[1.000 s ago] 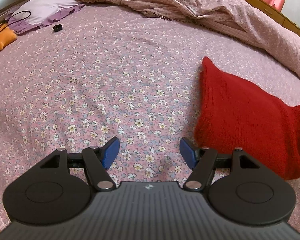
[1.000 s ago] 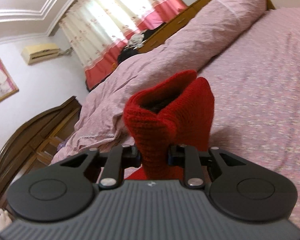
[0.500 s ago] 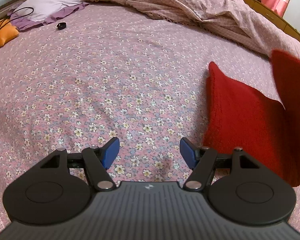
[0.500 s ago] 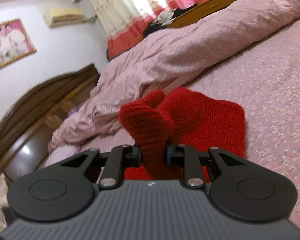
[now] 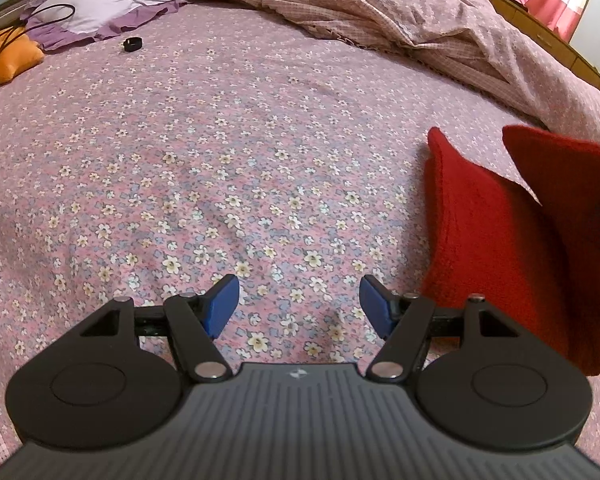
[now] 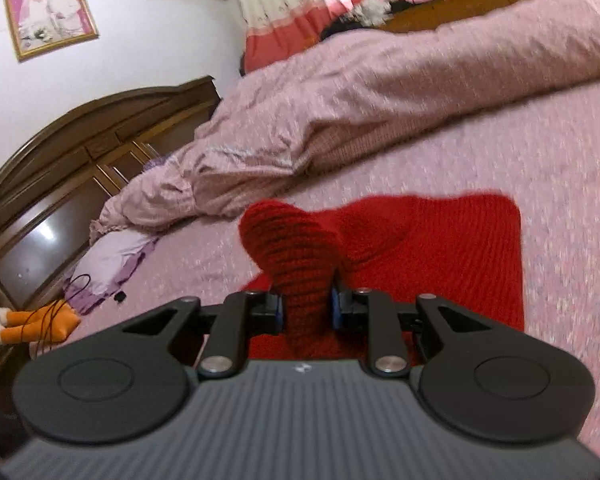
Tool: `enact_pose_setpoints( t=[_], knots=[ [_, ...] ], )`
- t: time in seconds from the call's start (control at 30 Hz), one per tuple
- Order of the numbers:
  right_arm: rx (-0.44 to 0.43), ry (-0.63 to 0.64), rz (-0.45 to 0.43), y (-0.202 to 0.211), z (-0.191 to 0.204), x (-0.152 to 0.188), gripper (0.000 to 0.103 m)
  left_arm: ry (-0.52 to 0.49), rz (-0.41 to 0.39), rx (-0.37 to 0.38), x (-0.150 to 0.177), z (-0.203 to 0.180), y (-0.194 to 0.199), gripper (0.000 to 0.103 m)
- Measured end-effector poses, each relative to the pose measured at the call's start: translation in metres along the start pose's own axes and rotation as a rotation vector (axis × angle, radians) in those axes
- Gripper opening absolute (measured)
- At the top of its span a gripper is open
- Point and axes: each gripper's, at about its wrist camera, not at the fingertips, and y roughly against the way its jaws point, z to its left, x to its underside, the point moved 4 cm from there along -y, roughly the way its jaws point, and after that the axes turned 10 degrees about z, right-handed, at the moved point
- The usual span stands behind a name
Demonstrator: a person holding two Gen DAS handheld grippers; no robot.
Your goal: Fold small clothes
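Observation:
A red knitted garment (image 5: 488, 236) lies on the flowered bedsheet (image 5: 220, 152) at the right of the left wrist view, one flap lifted above the rest. My left gripper (image 5: 298, 304) hovers over bare sheet to the left of it, open, nothing between its blue pads. In the right wrist view my right gripper (image 6: 306, 310) is shut on a raised fold of the red knitted garment (image 6: 440, 248), the rest lying flat on the bed beyond.
A rumpled pink duvet (image 5: 400, 12) runs along the far side of the bed. A lilac pillow (image 5: 100, 4), an orange cushion (image 5: 4, 56) with a black cable and a small black ring (image 5: 133, 44) lie at the far left. A wooden headboard (image 6: 60, 168) stands behind.
My right gripper carried the pinched red fold sideways over the garment while rolling; the flap now shows at the right of the left wrist view. My left gripper stayed in place.

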Motion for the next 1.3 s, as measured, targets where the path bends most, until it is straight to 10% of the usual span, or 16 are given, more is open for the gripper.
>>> enact_pose_setpoints(
  t=[0.57, 0.83, 1.3],
  knots=[
    [-0.054, 0.305, 0.098, -0.038, 0.065, 0.055, 0.026, 0.012, -0.024, -0.021, -0.008, 0.015, 0.008, 0.072],
    [-0.07, 0.281, 0.112, -0.018, 0.07, 0.053, 0.048, -0.027, -0.062, 0.006, -0.019, 0.0, 0.026, 0.072],
    [-0.077, 0.052, 0.085, 0.06, 0.03, 0.04, 0.052, -0.146, -0.112, 0.137, -0.041, -0.059, 0.065, 0.072]
  ],
)
